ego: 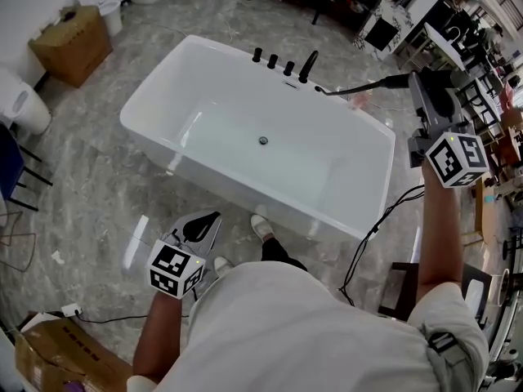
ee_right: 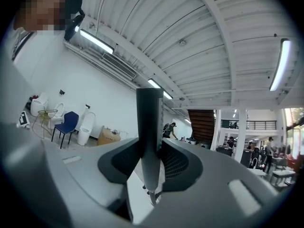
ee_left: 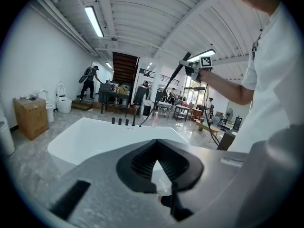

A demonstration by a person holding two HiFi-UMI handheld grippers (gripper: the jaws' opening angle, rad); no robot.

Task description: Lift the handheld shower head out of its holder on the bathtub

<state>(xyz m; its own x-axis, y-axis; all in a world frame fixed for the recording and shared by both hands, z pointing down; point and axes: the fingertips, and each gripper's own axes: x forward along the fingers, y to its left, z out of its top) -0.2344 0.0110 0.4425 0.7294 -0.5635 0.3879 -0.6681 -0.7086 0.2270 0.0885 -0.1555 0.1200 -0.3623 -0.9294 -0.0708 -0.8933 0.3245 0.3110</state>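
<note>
The white bathtub [ego: 245, 193] lies in the middle of the head view, with black taps [ego: 272, 60] and a spout [ego: 307, 65] on its far rim. My right gripper [ego: 411, 81] is shut on the black handheld shower head [ego: 359, 88], which it holds level above the tub's far right corner, clear of the rim. In the right gripper view the dark wand [ee_right: 149, 127] stands between the pads of that gripper [ee_right: 151, 144]. The left gripper view shows the shower head [ee_left: 179, 69] raised high. My left gripper [ego: 214, 219] [ee_left: 155, 146] hangs shut and empty near the tub's near side.
A cardboard box [ego: 72, 43] and toilets [ego: 20, 104] stand at the far left. A black cable [ego: 369, 233] trails over the floor by the tub's right end. The person's shoe [ego: 261, 224] is close to the tub wall. Tables and racks [ego: 490, 72] crowd the right.
</note>
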